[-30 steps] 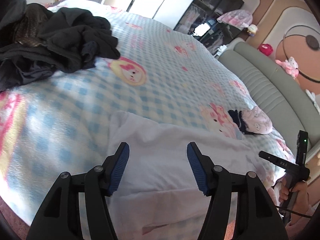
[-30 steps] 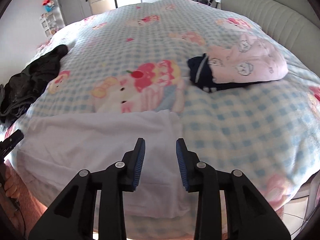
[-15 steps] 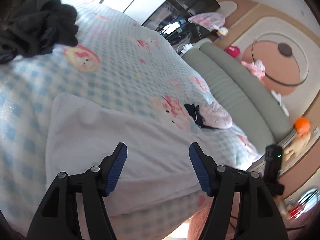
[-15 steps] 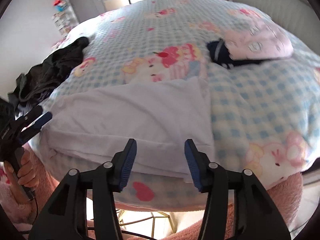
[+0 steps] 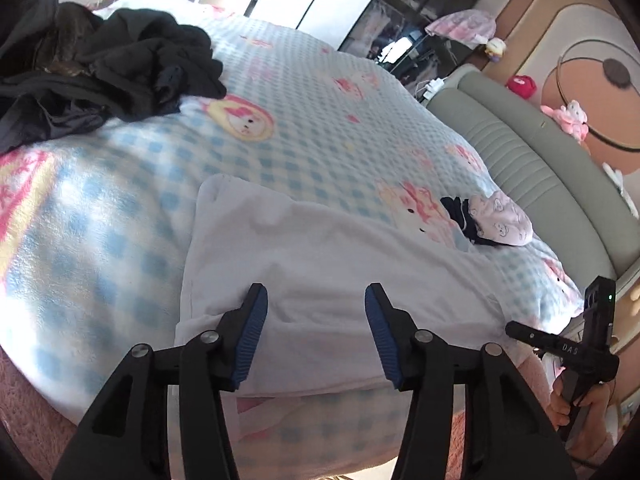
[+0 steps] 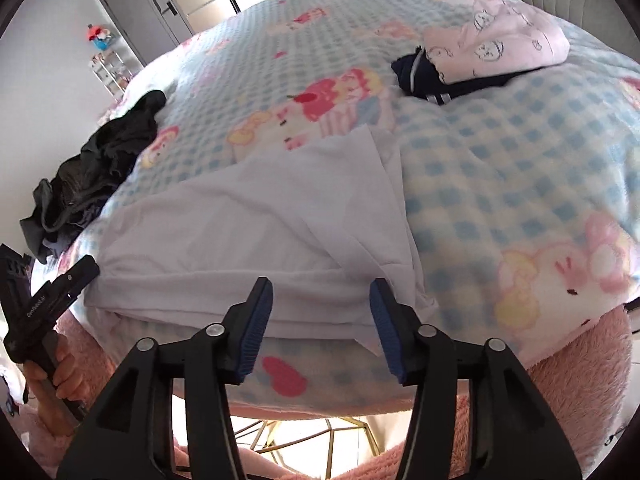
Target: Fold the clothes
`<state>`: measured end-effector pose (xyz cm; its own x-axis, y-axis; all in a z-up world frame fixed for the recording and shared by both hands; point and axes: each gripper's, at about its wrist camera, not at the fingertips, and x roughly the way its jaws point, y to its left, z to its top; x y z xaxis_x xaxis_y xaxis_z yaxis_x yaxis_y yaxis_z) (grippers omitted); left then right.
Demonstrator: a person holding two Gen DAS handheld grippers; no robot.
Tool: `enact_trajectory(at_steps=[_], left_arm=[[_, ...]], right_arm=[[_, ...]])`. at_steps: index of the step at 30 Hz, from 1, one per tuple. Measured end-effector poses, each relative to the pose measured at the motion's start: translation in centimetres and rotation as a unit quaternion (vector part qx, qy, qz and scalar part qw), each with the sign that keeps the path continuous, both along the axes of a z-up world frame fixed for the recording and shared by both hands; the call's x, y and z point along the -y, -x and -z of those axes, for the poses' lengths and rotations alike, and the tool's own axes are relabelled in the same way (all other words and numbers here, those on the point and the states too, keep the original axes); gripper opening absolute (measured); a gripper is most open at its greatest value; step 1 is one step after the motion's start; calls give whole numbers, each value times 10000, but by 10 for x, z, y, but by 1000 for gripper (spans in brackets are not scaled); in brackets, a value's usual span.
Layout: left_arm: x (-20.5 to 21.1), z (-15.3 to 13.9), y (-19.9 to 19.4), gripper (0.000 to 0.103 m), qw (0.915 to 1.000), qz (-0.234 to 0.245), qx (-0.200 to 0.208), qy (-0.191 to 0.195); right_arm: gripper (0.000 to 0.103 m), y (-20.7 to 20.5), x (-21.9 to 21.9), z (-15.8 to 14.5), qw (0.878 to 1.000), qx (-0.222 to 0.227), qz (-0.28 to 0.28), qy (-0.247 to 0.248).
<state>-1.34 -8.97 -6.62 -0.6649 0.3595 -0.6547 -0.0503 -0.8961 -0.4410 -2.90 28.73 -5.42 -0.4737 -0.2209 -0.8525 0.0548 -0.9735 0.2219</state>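
we have the white garment point(image 5: 332, 264) half-folded at the bed's near edge, left gripper point(image 5: 316, 326) closing and right gripper point(image 6: 320, 320) opening on nothing yet (dark pile point(image 5: 100, 72) waits).

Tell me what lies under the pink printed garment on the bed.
A dark navy garment sticks out beneath the pink printed garment, on the blue checked blanket. How far it runs under cannot be seen.
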Motion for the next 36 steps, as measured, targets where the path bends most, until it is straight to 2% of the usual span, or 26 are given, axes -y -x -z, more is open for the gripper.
enact_trajectory(at_steps=[2,3,4,6,8,11,13,15,16,18,20,21,24,25,27,29,31,33,36], left_arm=[[-5,0,-2,54,9976,-310,184,593],[-3,3,-4,54,9923,-673,369,975],[4,7,-8,54,9851,-1100,575,1191],[23,16,-19,56,9791,-1558,803,1028],[31,15,-25,55,9780,-1689,809,920],[24,6,-21,54,9759,-1692,647,1213],[16,-5,-19,54,9812,-1511,440,1115],[2,-19,-20,54,9908,-1010,111,898],[-11,-25,-19,54,9950,-603,-64,797],[-40,-30,-16,54,9969,77,-322,711],[-68,-25,-9,54,9955,577,-277,697],[-79,-19,-4,54,9945,681,-169,775],[-93,3,11,54,9900,600,392,1212],[-91,10,14,48,9884,542,569,1303],[-77,5,3,42,9934,414,334,1019],[-63,-3,-11,44,9972,272,-1,693],[-58,-5,-15,46,9981,232,-61,562],[-62,1,-8,46,9983,318,109,467],[-81,-5,-1,46,9973,686,56,252]], right_arm=[[55,2,-1,-1,9999,4,47,-92],[53,6,-2,3,9991,205,158,-348],[51,8,-4,5,9973,345,287,-586],[51,1,-14,-12,9967,75,485,-654],[58,-4,-19,-30,9973,-264,517,-461],[60,0,-19,-28,9976,-284,433,-464],[60,5,-18,-10,9972,91,444,-597],[55,0,-26,5,9969,401,599,-330],[53,-4,-30,5,9967,382,686,-200],[53,-11,-31,-2,9972,168,735,-13],[53,-13,-29,-5,9976,-3,688,17],[53,-12,-29,-3,9974,-8,715,-26],[53,-8,-42,15,9946,287,952,-298],[53,-9,-49,17,9927,356,1094,-350],[51,-19,-68,6,9886,218,1470,-245],[53,-25,-78,-15,9872,-130,1578,-206],[53,-20,-73,-24,9912,-250,1292,109],[55,-11,-64,-26,9938,-256,943,534],[54,4,-46,-9,9939,96,736,813]])
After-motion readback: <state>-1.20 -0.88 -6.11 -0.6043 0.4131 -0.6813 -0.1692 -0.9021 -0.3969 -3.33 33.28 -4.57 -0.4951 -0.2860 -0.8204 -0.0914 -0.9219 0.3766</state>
